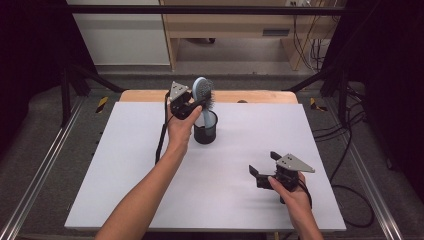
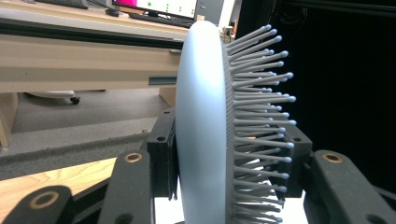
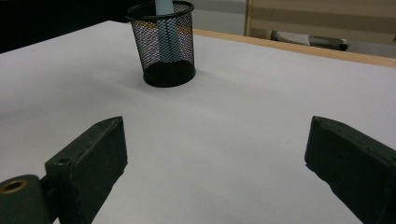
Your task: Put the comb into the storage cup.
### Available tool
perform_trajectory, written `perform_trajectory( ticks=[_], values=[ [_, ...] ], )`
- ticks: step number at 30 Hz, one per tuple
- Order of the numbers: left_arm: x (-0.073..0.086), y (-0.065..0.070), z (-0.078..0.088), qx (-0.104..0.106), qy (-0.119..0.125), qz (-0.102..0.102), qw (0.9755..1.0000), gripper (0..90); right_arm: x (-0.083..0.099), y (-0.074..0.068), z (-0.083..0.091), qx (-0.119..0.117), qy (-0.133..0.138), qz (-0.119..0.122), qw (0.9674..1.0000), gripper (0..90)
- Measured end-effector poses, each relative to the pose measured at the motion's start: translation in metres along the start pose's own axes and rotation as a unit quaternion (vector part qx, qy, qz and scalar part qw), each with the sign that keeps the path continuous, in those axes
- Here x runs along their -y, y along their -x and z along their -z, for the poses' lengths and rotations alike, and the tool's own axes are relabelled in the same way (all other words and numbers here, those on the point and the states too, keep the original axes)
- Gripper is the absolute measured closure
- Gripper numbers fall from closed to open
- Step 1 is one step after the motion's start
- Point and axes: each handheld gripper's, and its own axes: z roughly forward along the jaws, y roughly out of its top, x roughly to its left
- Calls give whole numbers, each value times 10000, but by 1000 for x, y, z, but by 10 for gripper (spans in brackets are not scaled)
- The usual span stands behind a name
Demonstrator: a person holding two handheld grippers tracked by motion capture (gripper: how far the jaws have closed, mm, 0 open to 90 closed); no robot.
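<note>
A pale blue hairbrush [image 1: 202, 90] with grey bristles stands upright, its handle down inside a black mesh cup [image 1: 205, 131] at the far middle of the white table [image 1: 125, 175]. My left gripper [image 1: 197, 103] is shut on the brush's head, one jaw on the smooth back and one on the bristle side. In the left gripper view the brush [image 2: 201, 130] rises between the jaws, bristles pointing right. My right gripper [image 1: 263, 163] rests low near the front right, open with nothing between its jaws. From the right gripper view [image 3: 217, 154] the cup [image 3: 163, 51] and the brush handle [image 3: 166, 28] stand far ahead.
A wooden strip [image 1: 250, 96] runs along the table's far edge. Beyond it are a shelf unit and cables on the floor. Bare white surface lies between the cup and my right gripper.
</note>
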Motion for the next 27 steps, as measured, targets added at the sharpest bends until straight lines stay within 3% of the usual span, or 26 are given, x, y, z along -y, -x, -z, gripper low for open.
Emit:
perform_trajectory(
  ticks=[11,17,21,27],
  values=[
    [4,0,-1,19,-3,54,10000,516,0,0,0,-14,-3,7,10000,59],
    [7,1,-2,-25,-51,-102,9999,516,0,0,0,-9,-3,-7,10000,59],
    [8,-1,-3,-8,-8,82,10000,516,0,-1,-1,-17,-11,-3,10000,58],
    [11,-1,-3,-19,-15,70,10000,515,0,0,-1,-11,-8,-6,10000,58]
  ],
)
